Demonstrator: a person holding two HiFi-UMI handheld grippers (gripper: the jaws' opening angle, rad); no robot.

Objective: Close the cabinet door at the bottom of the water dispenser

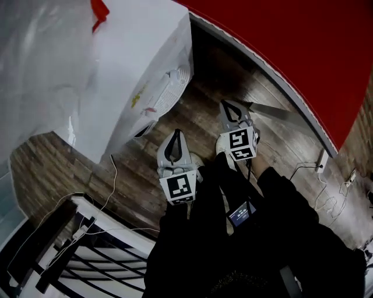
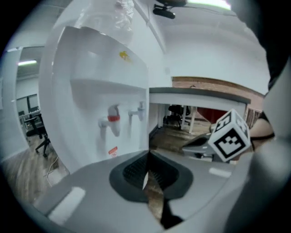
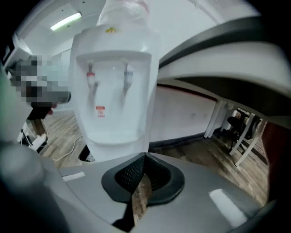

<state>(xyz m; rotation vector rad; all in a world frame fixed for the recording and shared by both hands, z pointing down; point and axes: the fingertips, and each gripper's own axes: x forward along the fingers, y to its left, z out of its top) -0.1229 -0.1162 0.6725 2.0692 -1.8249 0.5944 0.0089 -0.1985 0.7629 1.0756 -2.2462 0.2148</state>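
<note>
Facing a white water dispenser [image 3: 113,77] on wood-plank floor [image 1: 215,75], both grippers held out in front of it and well apart from its casing. Carries crinkled clear plastic [image 2: 123,13] on top; contents not readable. Has 2 taps [image 3: 91,78] set in a smooth recessed bay, 1 with a red collar, and a small red label [image 3: 100,110] below them.

Shows its white lower front [image 3: 119,149], where the cabinet door belongs, only as a strip above the right gripper's grey body, with a dark gap [image 3: 85,154] at the strip's left. Open or shut: cannot tell.

Left gripper [image 2: 147,160]: nearer the dispenser, off its front corner, dark ribbed pads [image 2: 136,170] meeting at the tips, nothing between them. Right gripper [image 3: 143,158]: farther from the dispenser, square to its front, pads likewise together and empty. Marker cube [image 2: 229,135] black-and-white, matte.

Beside the dispenser, a curved red panel [image 1: 291,41] with a pale rim. Away from the dispenser's base, a thin white cable [image 1: 111,174] and a black-and-white slatted rack [image 1: 87,244]. Beyond the dispenser, a grey-topped desk [image 2: 200,95]. Black sleeves [image 1: 233,250] behind the grippers.
</note>
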